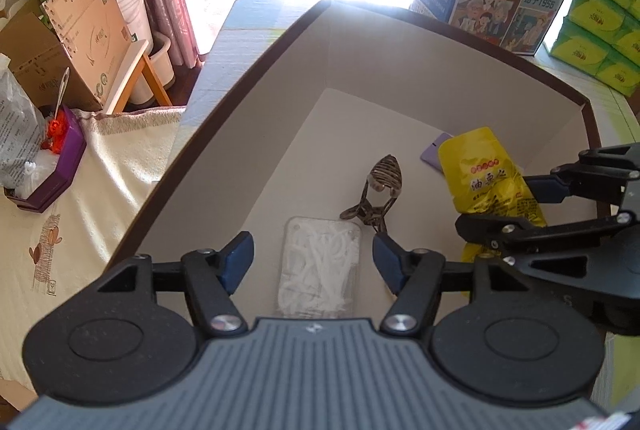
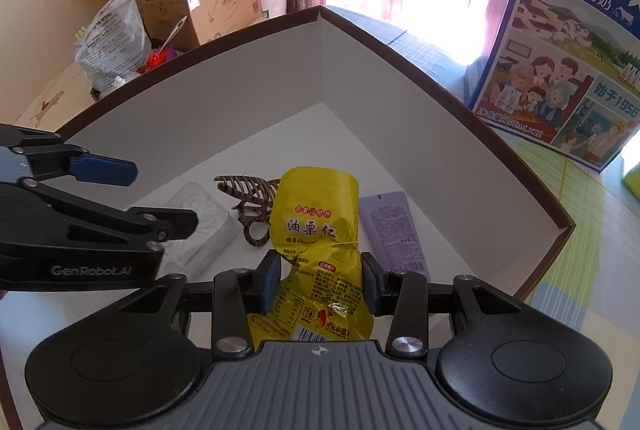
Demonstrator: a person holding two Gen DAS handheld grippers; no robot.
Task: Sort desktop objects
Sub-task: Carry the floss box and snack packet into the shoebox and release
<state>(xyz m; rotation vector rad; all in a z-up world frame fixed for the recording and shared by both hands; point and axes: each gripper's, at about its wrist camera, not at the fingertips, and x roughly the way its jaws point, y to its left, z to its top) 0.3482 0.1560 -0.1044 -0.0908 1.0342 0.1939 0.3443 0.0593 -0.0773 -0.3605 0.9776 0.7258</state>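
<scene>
Chestnut snack pouch (image 2: 316,230) sits inside white box (image 2: 360,78), right claw (image 2: 319,280) pinching it. Left claw (image 1: 313,262) spread over clear floss-pick case (image 1: 320,266); hair clip (image 1: 378,190) just beside.

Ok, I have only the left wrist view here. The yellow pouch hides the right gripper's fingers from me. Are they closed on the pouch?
Observer: Yes. In the right wrist view, both blue pads of the right gripper press the yellow pouch, which is creased between them.
Operator: And the purple thing behind the pouch, what is it?
Observer: A flat lilac tube with small print. It lies on the floor of the box, beside the pouch.
Operator: Does the hair claw touch the pouch?
Observer: The teeth of the hair claw run behind the pouch's other edge. I cannot tell if they touch.
</scene>
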